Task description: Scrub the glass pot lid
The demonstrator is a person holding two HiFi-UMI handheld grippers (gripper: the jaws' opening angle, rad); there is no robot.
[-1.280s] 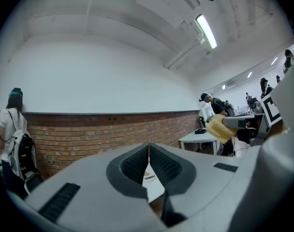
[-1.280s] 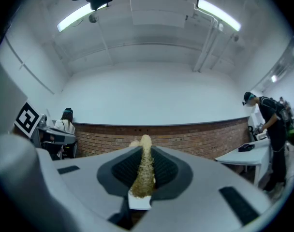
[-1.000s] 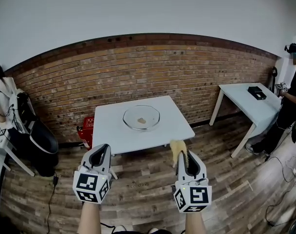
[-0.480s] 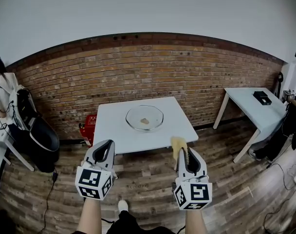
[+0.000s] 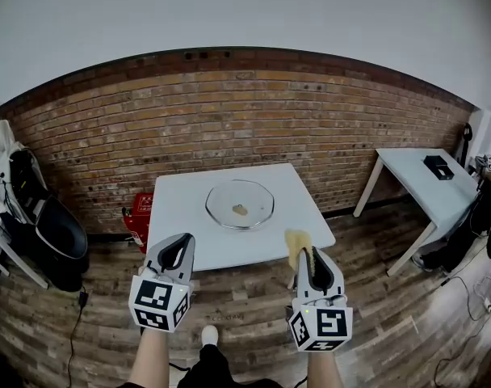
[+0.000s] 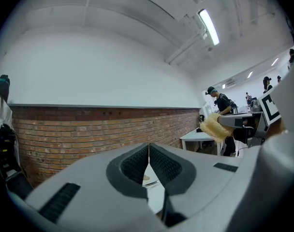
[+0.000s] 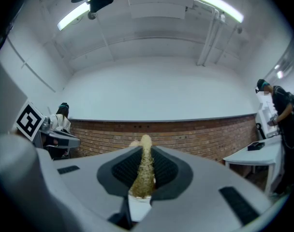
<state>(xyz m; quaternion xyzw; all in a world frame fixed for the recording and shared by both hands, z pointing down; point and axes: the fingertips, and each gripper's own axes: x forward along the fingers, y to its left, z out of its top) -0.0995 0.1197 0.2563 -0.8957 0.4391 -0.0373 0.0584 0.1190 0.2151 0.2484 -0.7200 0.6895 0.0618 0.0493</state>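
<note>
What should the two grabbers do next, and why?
Probably carry both forward over the white table. The glass lid lies on it, while both grippers hang short of its near edge; the right gripper pinches the yellow sponge and the left gripper is shut on nothing.

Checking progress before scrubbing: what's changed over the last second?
The left gripper and right gripper have moved forward toward the near edge of the table. The right stays shut on the sponge, the left shut and empty; the lid lies untouched on the table.
</note>
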